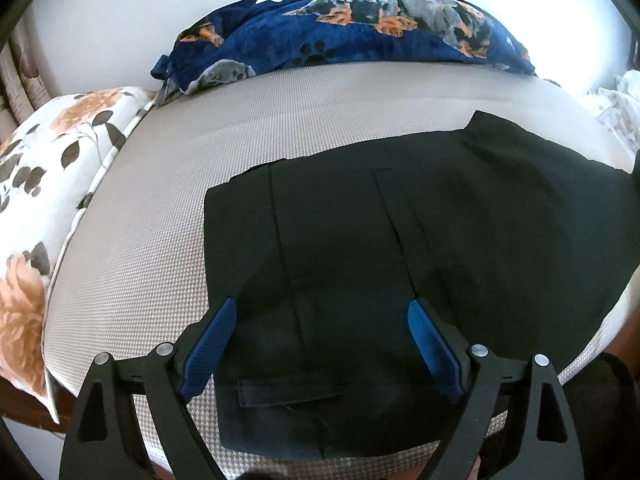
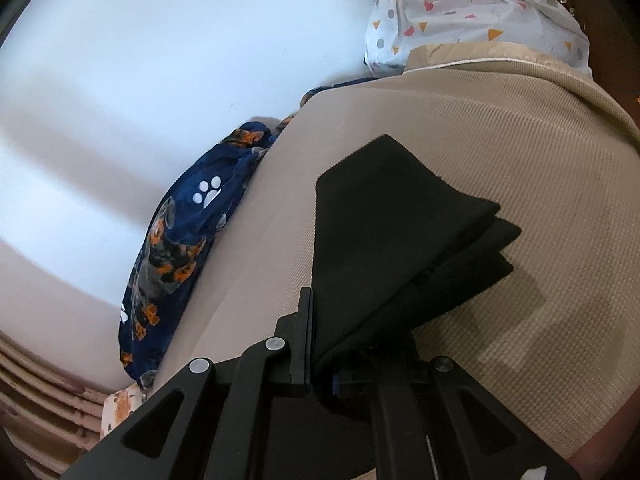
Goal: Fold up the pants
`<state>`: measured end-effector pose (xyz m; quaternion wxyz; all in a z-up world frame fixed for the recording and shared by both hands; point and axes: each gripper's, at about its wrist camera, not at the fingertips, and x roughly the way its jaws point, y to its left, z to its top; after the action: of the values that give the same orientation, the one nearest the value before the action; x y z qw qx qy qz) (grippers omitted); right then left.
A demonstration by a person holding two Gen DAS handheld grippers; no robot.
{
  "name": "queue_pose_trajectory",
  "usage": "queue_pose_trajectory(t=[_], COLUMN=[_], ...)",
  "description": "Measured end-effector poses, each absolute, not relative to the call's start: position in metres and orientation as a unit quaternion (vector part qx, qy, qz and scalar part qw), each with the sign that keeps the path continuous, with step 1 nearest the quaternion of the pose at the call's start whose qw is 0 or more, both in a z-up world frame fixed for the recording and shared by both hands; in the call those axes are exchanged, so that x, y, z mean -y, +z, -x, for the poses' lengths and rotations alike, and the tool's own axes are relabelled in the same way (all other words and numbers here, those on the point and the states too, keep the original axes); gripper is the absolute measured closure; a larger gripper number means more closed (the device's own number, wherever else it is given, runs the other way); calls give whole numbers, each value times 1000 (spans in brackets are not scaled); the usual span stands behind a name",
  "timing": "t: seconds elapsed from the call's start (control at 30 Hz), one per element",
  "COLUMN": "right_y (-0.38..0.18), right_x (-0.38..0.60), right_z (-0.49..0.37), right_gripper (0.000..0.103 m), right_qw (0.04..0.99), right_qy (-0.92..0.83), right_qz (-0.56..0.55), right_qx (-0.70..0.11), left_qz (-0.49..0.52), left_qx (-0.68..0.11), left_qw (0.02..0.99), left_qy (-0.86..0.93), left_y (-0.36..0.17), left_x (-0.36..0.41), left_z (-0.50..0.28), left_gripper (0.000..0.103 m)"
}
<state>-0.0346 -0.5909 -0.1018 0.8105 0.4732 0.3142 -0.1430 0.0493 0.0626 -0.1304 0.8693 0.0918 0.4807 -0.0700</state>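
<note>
Black pants [image 1: 360,248] lie flat on the beige textured mattress [image 1: 152,240], waist end near me with a pocket flap at the front edge. My left gripper [image 1: 322,312] is open, its blue fingertips [image 1: 224,320] hovering over the waist part, holding nothing. In the right wrist view my right gripper [image 2: 320,320] is shut on the leg end of the pants [image 2: 392,232], which hangs lifted in folded layers above the mattress [image 2: 500,128]. One of its fingers is hidden by the cloth.
A navy dog-print blanket [image 1: 340,36] lies bunched along the far edge by the white wall, also in the right wrist view [image 2: 180,232]. A floral pillow [image 1: 52,168] sits at the left. A white patterned cloth [image 2: 472,12] is heaped at the far right corner.
</note>
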Motion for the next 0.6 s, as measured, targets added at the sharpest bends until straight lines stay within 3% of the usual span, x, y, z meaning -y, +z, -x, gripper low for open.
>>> queue_pose_trajectory(t=[0.6], right_y=[-108], right_x=[554], right_z=[28], right_gripper=[96], right_qw=[814], right_qy=[-102], right_qz=[-469], right_qx=[-327], left_qz=[-92], left_qx=[-482], left_qw=[869], left_qy=[-69], left_y=[-132], left_x=[-63], left_z=[-49], left_gripper=[12])
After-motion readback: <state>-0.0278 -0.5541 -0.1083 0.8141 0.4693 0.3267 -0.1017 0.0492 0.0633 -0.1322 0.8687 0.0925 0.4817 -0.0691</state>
